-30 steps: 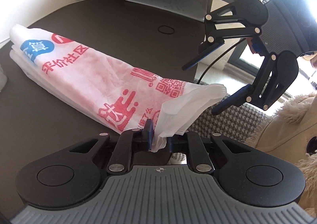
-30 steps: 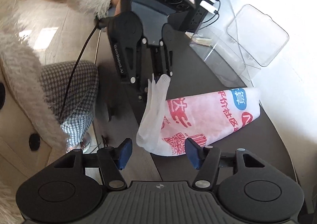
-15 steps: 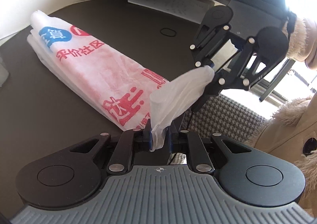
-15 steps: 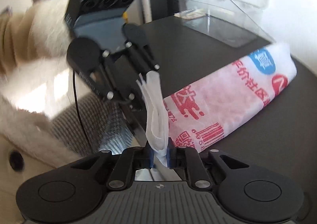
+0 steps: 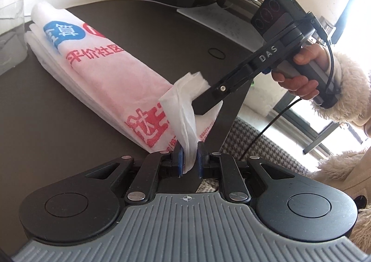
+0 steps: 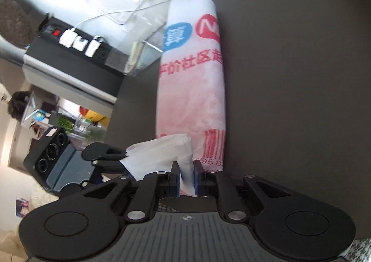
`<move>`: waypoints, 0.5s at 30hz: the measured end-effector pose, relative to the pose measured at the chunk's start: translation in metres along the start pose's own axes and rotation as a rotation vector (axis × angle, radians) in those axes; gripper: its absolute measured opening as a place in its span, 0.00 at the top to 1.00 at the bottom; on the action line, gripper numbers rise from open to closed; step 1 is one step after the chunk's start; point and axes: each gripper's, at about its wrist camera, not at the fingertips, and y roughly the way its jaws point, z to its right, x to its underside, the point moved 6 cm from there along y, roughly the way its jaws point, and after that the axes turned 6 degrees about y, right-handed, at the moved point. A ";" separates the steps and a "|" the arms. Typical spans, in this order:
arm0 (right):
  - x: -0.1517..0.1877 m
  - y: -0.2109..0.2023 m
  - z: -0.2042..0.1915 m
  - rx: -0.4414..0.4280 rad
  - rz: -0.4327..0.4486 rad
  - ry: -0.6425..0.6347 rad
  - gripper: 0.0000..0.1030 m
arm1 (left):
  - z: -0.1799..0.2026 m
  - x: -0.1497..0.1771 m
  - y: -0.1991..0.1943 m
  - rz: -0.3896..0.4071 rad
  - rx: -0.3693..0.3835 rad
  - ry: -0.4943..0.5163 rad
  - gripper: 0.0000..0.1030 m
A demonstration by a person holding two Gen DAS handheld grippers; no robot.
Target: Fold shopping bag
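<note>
White plastic, printed in red and blue: the folded shopping bag lies on the dark table, stretching away ahead of the left gripper. Its jaws have just been opening, and the bag's white handle strip hangs loosely between them. The right gripper (held in a fur-cuffed hand) grips the strip higher up.

From the right wrist, the right gripper is pinching that strip, with the left gripper just left of it.
</note>
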 end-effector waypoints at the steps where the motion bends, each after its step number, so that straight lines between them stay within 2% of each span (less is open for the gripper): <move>1: -0.002 0.001 0.000 0.004 -0.008 0.018 0.96 | 0.001 0.001 -0.008 0.015 -0.057 0.022 0.62; 3: -0.003 0.002 -0.004 0.033 -0.026 0.012 0.96 | 0.002 0.007 -0.030 0.058 -0.175 0.069 0.49; 7: -0.006 0.009 -0.010 0.082 -0.059 -0.033 0.96 | 0.014 0.000 -0.059 0.154 -0.248 0.165 0.59; 8: -0.007 0.011 -0.011 0.090 -0.069 -0.045 0.96 | 0.021 -0.006 -0.056 0.154 -0.244 0.202 0.61; 11: -0.007 0.015 -0.016 0.119 -0.085 -0.104 0.96 | 0.033 -0.018 -0.030 0.096 -0.244 0.286 0.70; 13: -0.005 0.017 -0.022 0.145 -0.093 -0.157 0.96 | 0.037 -0.024 -0.009 0.040 -0.254 0.327 0.86; 15: -0.004 0.019 -0.025 0.163 -0.106 -0.191 0.96 | 0.037 -0.026 0.009 -0.017 -0.252 0.336 0.92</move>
